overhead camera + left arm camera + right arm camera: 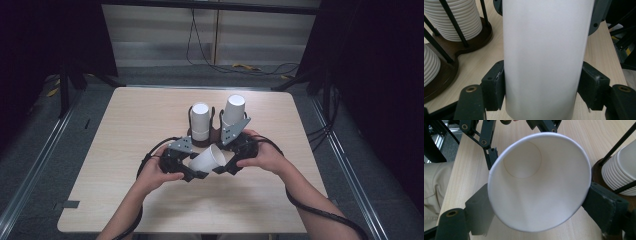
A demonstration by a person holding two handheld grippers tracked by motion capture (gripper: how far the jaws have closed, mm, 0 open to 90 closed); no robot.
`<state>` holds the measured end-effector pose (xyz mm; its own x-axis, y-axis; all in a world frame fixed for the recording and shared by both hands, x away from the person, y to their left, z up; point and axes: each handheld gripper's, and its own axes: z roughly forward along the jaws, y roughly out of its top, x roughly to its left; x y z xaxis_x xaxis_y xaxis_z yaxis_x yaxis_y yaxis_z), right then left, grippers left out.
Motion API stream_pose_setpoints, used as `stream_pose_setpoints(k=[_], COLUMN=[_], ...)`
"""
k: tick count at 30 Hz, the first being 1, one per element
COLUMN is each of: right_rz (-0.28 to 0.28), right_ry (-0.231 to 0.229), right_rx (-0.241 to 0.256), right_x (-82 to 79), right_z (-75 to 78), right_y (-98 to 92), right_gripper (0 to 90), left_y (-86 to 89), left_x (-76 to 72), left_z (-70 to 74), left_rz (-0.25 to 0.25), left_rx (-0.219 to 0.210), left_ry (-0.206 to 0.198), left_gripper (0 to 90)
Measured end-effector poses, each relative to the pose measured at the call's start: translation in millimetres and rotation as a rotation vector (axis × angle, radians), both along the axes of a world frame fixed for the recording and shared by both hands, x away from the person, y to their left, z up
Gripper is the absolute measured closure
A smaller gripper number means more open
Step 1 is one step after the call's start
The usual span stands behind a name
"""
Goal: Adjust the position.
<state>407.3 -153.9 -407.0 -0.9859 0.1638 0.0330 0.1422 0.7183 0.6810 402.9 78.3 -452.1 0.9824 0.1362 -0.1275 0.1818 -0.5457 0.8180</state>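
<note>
A plain white paper cup (544, 57), lying sideways, is grasped by both the left tongs (192, 167) and right tongs (225, 162).

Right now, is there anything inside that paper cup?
No, the right gripper view looks straight into the paper cup, down to its bare white bottom.

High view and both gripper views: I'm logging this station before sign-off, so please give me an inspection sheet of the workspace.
Surface: light wooden table, no spills seen.
Job's things: one white paper cup lying sideways between the grippers; two stacks of upturned cups in a dark wire holder.
Clutter: nothing seen.
Grippers: left gripper clamps the cup's side wall; right gripper grips it near the open rim.
Cables: black gripper cables trail along the forearms; loose cables on the floor behind the table.
Surroundings: metal rails either side, dark curtains, pale back wall.
</note>
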Motion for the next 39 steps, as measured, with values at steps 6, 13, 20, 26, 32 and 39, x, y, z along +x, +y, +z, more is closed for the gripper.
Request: stream_pose_setpoints(k=[6, 13, 20, 26, 32, 39], right_rz=[0.011, 0.024, 0.028, 0.034, 0.034, 0.031], right_ry=[-0.003, -0.003, -0.003, -0.007, -0.006, -0.012], right_rx=[-0.011, -0.033, -0.031, -0.029, -0.022, -0.02], right_x=[-0.1, -0.2, -1.3, -1.3, -1.0, 0.0], right_z=[0.5, 0.8, 1.9, 2.5, 2.9, 3.9], right_y=[0.6, 1.4, 0.9, 0.7, 2.4, 1.5], right_gripper=[17.8, 18.6, 19.1, 19.2, 19.3, 20.0], left_y=[0.1, -1.4, -2.1, -4.3, -5.5, -4.8], left_x=[-0.5, -1.0, -1.0, -0.9, -0.6, 0.2], left_z=[-0.6, -1.6, -1.5, -3.5, -6.4, -5.8], left_rz=[-0.006, -0.011, -0.017, -0.022, -0.016, -0.008], left_rx=[0.007, 0.024, 0.027, 0.03, 0.022, 0.02], left_ry=[-0.006, -0.012, -0.018, -0.013, 0.0, 0.0], left_gripper=[31.7, 31.5, 31.4, 31.4, 31.5, 31.0])
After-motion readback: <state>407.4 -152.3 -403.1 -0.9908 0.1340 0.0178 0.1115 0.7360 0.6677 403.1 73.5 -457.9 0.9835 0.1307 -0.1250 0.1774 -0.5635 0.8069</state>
